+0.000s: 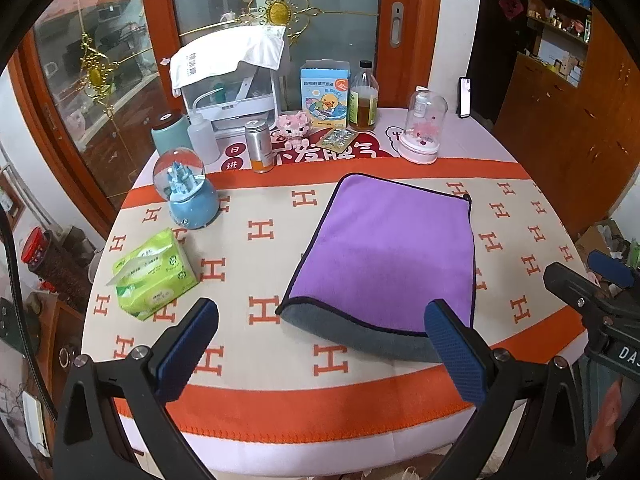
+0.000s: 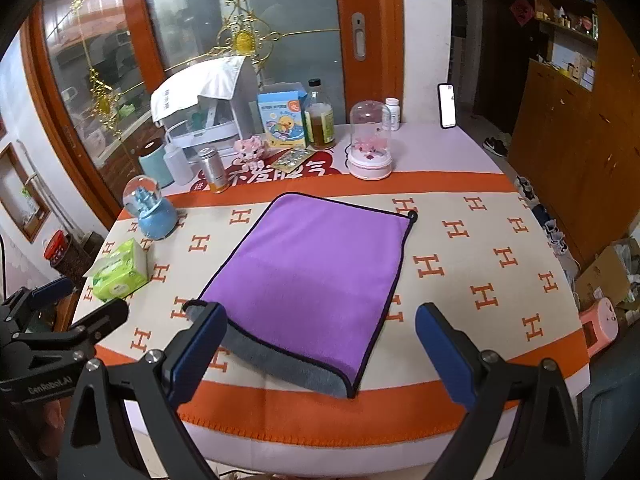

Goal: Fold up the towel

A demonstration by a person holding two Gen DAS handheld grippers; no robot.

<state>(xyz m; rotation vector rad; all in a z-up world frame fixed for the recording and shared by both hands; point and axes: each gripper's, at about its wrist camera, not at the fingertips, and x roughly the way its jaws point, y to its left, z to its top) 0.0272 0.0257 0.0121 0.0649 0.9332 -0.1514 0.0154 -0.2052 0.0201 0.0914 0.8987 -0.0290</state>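
Towel (image 2: 316, 268), soft and limp, looks best pinched at its near corners; left claw (image 1: 320, 344) and right claw (image 2: 320, 344) gape wide, empty.

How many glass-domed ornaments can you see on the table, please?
2: a blue snow globe at the left beside the tissue pack, and a pink-based dome at the back right.

Matt, plush cloth towel (image 1: 384, 248)
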